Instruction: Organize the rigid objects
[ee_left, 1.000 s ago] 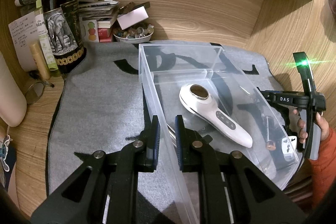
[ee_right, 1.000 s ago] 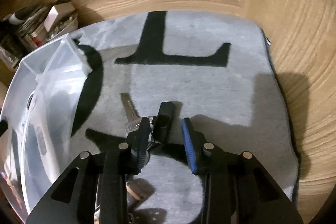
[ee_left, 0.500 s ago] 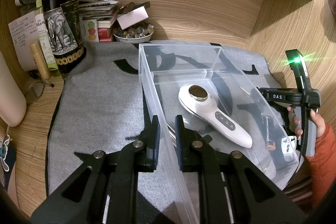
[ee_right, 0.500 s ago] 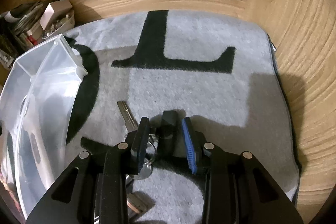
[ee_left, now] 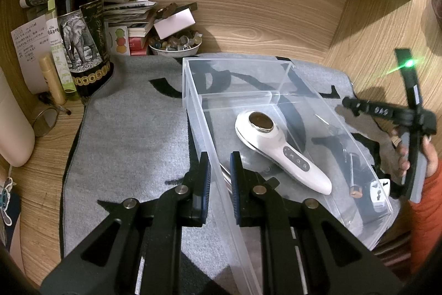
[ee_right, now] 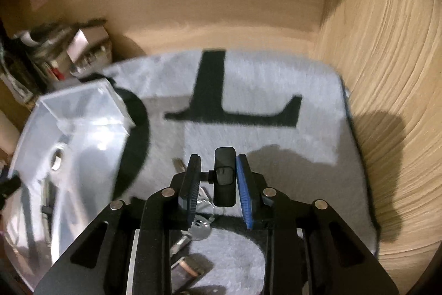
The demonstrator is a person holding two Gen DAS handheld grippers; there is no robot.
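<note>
Right gripper (ee_right: 218,184) clamps the key fob (ee_right: 225,176) — keys dangling; left gripper (ee_left: 219,170) pinches the bin (ee_left: 276,65) wall. Next, I judge — carry it over, drop inside.

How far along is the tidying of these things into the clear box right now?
Done: the white handheld device lies in the clear bin. In hand: the left gripper pinches the bin's wall, and the right gripper closes on the black key fob. Left: dropping the fob and its keys into the bin.
</note>
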